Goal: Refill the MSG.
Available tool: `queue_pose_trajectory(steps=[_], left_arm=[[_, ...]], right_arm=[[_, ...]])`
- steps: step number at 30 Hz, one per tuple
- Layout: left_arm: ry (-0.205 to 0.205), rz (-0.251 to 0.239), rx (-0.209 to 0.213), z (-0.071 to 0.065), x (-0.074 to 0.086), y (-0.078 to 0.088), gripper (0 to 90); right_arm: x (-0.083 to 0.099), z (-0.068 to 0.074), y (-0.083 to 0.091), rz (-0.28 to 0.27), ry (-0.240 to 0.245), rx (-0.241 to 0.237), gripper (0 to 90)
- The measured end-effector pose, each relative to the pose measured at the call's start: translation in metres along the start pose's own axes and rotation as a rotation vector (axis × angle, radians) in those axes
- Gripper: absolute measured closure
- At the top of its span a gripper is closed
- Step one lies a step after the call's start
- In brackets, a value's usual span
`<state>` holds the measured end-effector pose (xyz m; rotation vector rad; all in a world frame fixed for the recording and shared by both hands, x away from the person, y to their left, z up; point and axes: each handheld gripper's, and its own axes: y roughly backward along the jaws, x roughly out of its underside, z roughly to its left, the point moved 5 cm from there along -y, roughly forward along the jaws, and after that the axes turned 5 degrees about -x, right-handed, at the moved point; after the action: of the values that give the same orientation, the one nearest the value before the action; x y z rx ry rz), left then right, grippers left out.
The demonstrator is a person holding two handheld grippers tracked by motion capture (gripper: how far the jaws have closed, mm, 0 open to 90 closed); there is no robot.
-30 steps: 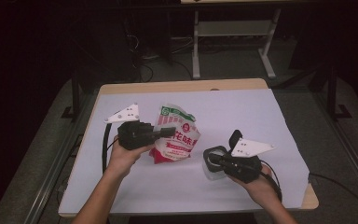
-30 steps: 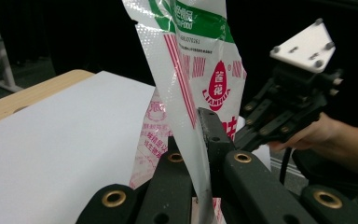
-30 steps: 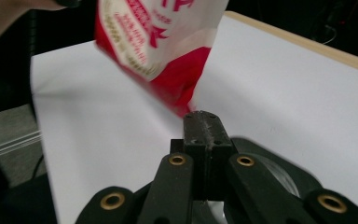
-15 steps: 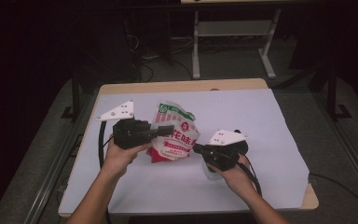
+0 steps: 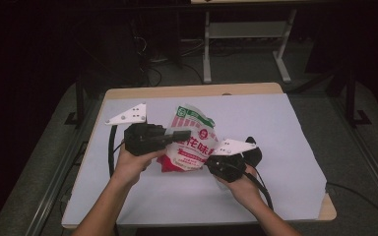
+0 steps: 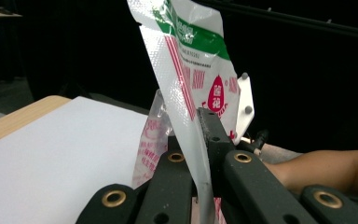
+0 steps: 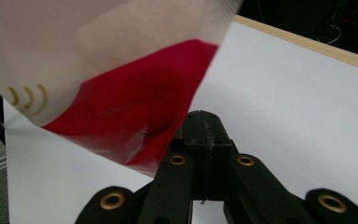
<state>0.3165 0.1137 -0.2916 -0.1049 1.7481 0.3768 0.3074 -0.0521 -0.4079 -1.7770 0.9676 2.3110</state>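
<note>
A person holds one tool in each hand over a bench (image 5: pixel 295 147) that is covered with a white sheet. Between the two tools there is a plastic bag (image 5: pixel 189 140) with green print at the top and red stripes and red characters lower down. In the high view the bag stands up near the middle of the bench, a little to the left, with its top tilted away from the person.

The left tool (image 5: pixel 177 135) comes to the bag from the left side. In the left gripper view its jaws are pressed together on a thin edge of the bag (image 6: pixel 191 70), and the film rises up from between them; so this tool is pinching the bag.

The right tool (image 5: pixel 211 164) is at the lower right corner of the bag, touching it or very near. In the right gripper view its jaws are pressed together (image 7: pixel 204 128), and the red bottom part of the bag (image 7: pixel 135 102) hangs just above and to the left of the tips. It is not possible to tell if a bit of film is caught between them.

The right forearm is seen behind the bag in the left gripper view.
</note>
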Motion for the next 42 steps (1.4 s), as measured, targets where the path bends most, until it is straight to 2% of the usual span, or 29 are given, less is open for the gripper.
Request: queue_pose_trajectory(steps=[9,16,30,42], left_arm=[[0.016,-0.037,0.015,0.005,-0.003,-0.011,90.0],[0.012,-0.05,0.015,0.005,-0.007,-0.017,90.0],[0.022,-0.01,0.004,0.007,-0.012,-0.032,90.0],[0.025,0.052,-0.004,0.007,-0.019,-0.047,90.0]], right_arm=[[0.003,0.004,-0.003,0.0,0.003,-0.013,90.0],[0.003,0.006,-0.005,-0.013,0.02,-0.013,90.0],[0.006,0.009,-0.006,-0.031,0.037,0.011,90.0],[0.005,0.011,-0.004,-0.039,0.059,0.016,90.0]])
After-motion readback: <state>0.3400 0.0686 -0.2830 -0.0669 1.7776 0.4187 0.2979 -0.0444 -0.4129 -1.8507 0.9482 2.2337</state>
